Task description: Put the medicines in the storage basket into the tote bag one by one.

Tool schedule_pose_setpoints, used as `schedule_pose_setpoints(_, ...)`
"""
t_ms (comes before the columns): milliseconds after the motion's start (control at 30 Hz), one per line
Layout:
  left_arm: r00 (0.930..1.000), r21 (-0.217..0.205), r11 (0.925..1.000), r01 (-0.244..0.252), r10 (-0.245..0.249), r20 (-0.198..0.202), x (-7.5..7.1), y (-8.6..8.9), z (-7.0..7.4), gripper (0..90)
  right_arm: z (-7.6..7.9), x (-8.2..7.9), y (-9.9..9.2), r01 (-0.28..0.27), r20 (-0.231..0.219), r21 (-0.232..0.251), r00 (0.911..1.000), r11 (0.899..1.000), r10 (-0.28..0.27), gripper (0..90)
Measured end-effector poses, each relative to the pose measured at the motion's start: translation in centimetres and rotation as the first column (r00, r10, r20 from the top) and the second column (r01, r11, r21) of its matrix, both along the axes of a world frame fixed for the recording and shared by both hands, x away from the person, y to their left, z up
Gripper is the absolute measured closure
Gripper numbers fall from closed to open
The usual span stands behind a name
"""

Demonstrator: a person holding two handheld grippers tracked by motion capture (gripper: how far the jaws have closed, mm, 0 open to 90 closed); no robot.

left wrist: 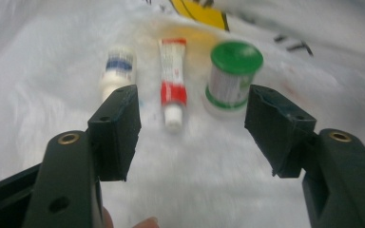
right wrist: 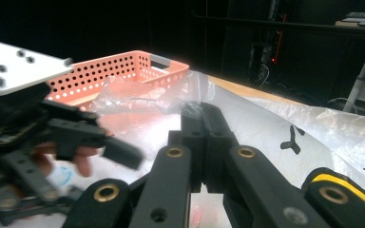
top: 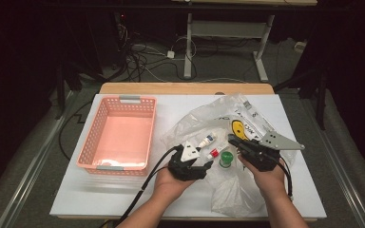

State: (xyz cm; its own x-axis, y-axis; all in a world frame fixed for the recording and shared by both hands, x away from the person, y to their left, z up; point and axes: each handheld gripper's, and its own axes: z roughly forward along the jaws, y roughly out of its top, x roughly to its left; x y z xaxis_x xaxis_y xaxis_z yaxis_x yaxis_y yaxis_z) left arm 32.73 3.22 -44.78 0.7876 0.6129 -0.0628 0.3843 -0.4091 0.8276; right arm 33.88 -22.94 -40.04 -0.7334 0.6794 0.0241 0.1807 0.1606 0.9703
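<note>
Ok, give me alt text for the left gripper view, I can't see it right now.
The left gripper is open, empty, over clear plastic bag. Beyond its jaws lie a blue-banded white tube, a red-and-white tube and a green-capped spool, side by side.

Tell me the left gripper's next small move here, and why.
Probably ease the left gripper forward onto the red-capped tube and close. Its jaws stand open with nothing between them, that tube lies straight ahead between the blue-banded tube and the green-lidded jar, and the right gripper is shut on the plastic bag.
</note>
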Motion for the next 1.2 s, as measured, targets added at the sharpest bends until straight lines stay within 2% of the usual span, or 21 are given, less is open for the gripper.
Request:
schedule_pose_setpoints(67,0.9998,0.005,1.0,-0.008,0.008,-0.018,-0.8,1.0,-0.2,33.5,0.0,-0.1,0.0,-0.001,0.002,-0.001,1.0,1.0,0.001,90.0)
schedule_pose_setpoints(167,0.9978,0.044,0.999,-0.006,0.009,-0.065,-1.7,2.3,-0.8,27.7,0.0,-0.1,0.1,-0.002,0.004,-0.005,1.0,1.0,0.002,90.0)
schedule_pose_setpoints(233,0.9959,0.054,0.9985,-0.005,0.01,-0.09,-2.2,3.1,-1.2,24.2,0.0,-0.1,0.2,-0.005,0.004,-0.007,1.0,1.0,0.005,90.0)
schedule_pose_setpoints(367,0.9918,0.103,0.9946,-0.013,0.026,-0.125,-2.9,3.7,-2.5,13.8,-0.1,-0.1,0.4,-0.01,-0.001,-0.012,0.9999,1.0,0.01,90.0)
schedule_pose_setpoints(433,0.9863,0.129,0.9915,-0.009,0.03,-0.162,-2.7,3.4,-3.1,9.9,-0.1,-0.1,0.3,-0.009,0.0,-0.012,1.0,1.0,0.009,90.0)
schedule_pose_setpoints(500,0.9876,0.174,0.9847,-0.008,0.035,-0.153,-2.5,2.7,-3.5,7.5,0.0,-0.1,0.2,-0.007,0.003,-0.009,1.0,1.0,0.008,90.0)
schedule_pose_setpoints(567,0.9853,0.193,0.9812,-0.004,0.036,-0.167,-2.2,1.9,-3.9,7.5,0.0,-0.1,0.2,-0.008,0.003,-0.006,1.0,1.0,0.008,90.0)
schedule_pose_setpoints(600,0.9869,0.208,0.978,-0.009,0.043,-0.155,-2.1,1.4,-3.9,6.4,0.1,-0.1,0.1,-0.006,0.003,-0.007,1.0,1.0,0.006,90.0)
schedule_pose_setpoints(733,0.9863,0.206,0.9785,-0.009,0.043,-0.159,-1.0,0.0,-3.9,8.9,0.0,-0.1,0.1,-0.006,0.001,-0.007,1.0,1.0,0.006,90.0)
schedule_pose_setpoints(800,0.9855,0.191,0.9814,-0.022,0.053,-0.161,-0.7,-0.2,-3.9,13.0,-0.1,0.0,0.2,-0.01,-0.002,-0.011,1.0,1.0,0.01,90.0)
schedule_pose_setpoints(967,0.9858,0.171,0.983,-0.065,0.09,-0.141,-0.6,-0.1,-3.8,36.2,-0.3,0.0,0.5,-0.012,-0.006,-0.019,0.9999,1.0,0.012,90.0)
schedule_pose_setpoints(1033,0.9906,0.176,0.9836,-0.039,0.062,-0.122,-0.9,-0.3,-3.8,47.6,-0.3,0.1,0.5,-0.014,-0.006,-0.018,0.9999,1.0,0.014,90.0)
schedule_pose_setpoints(1067,0.9909,0.175,0.9841,-0.029,0.051,-0.124,-0.9,-0.4,-3.8,53.6,-0.3,0.1,0.5,-0.014,-0.004,-0.021,0.9999,1.0,0.014,90.0)
schedule_pose_setpoints(1133,0.9882,0.158,0.9868,-0.037,0.06,-0.141,-0.9,-0.5,-3.8,61.0,-0.3,0.0,0.5,-0.013,-0.007,-0.016,0.9999,1.0,0.013,90.0)
schedule_pose_setpoints(1200,0.9897,0.158,0.9869,-0.033,0.054,-0.133,-0.9,-0.6,-3.8,69.0,-0.3,0.1,0.4,-0.011,-0.005,-0.013,0.9999,1.0,0.011,90.0)
